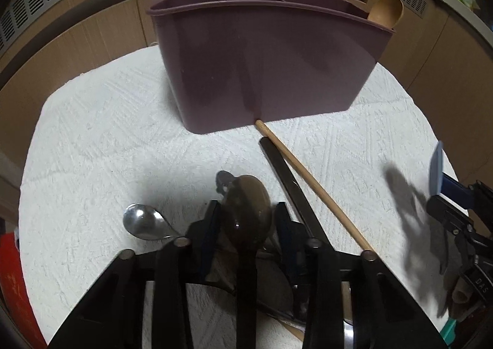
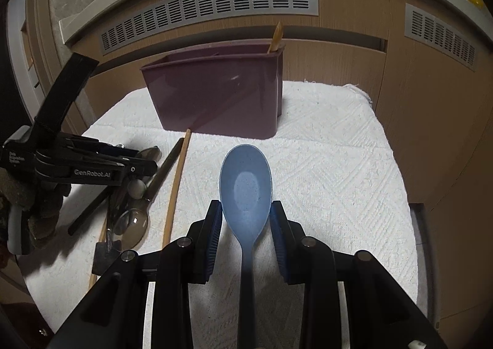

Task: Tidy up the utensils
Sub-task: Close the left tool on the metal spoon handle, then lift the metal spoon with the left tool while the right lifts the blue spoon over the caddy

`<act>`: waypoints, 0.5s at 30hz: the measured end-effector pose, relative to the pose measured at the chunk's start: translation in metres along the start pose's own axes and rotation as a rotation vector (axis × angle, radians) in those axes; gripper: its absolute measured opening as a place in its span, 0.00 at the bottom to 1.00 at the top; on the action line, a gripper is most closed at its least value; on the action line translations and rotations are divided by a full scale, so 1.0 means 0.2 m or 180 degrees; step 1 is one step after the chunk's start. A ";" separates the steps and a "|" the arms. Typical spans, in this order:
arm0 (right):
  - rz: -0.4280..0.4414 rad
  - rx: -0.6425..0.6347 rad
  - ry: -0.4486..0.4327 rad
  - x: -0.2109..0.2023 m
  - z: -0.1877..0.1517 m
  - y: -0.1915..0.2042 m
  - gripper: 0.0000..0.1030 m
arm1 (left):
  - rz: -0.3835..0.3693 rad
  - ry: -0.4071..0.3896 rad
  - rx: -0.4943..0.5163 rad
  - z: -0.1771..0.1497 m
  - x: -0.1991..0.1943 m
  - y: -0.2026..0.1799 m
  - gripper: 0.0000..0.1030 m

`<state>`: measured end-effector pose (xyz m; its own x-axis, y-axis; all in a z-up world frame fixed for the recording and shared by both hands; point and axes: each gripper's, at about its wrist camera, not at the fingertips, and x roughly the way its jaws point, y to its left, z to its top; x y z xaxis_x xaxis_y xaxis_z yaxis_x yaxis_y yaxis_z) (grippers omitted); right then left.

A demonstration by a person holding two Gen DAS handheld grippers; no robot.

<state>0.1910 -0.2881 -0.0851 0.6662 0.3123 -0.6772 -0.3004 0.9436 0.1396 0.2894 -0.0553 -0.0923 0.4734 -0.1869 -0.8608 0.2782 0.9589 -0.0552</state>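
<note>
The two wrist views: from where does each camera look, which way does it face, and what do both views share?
Left wrist: sits on the left gripper, low over the white towel, facing the purple holder; its fingers flank a brown spoon, and the right gripper shows at the right edge.
Right wrist: sits on the right gripper, facing the same holder from farther back; it carries a blue spoon, and the left gripper shows at the left.
Shared: holder, towel, wooden stick.
</note>
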 end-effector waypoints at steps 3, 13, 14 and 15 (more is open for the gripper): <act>-0.0022 -0.0034 -0.0067 -0.04 0.03 0.03 0.28 | -0.0114 -0.0223 -0.0129 -0.03 -0.09 0.03 0.32; 0.0159 -0.0043 -0.0296 -0.19 0.14 0.11 0.28 | -0.0500 -0.1161 -0.0483 -0.16 -0.56 0.10 0.32; 0.0156 -0.0042 -0.0308 -0.20 0.15 0.12 0.28 | -0.0489 -0.1207 -0.0479 -0.16 -0.59 0.11 0.32; 0.0148 -0.0042 -0.0318 -0.20 0.16 0.13 0.28 | -0.0473 -0.1250 -0.0472 -0.16 -0.60 0.12 0.31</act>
<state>0.1781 -0.2732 -0.0318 0.7159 0.3657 -0.5947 -0.3409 0.9265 0.1593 0.2117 -0.0037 -0.0057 0.7269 -0.3644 -0.5821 0.2579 0.9304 -0.2604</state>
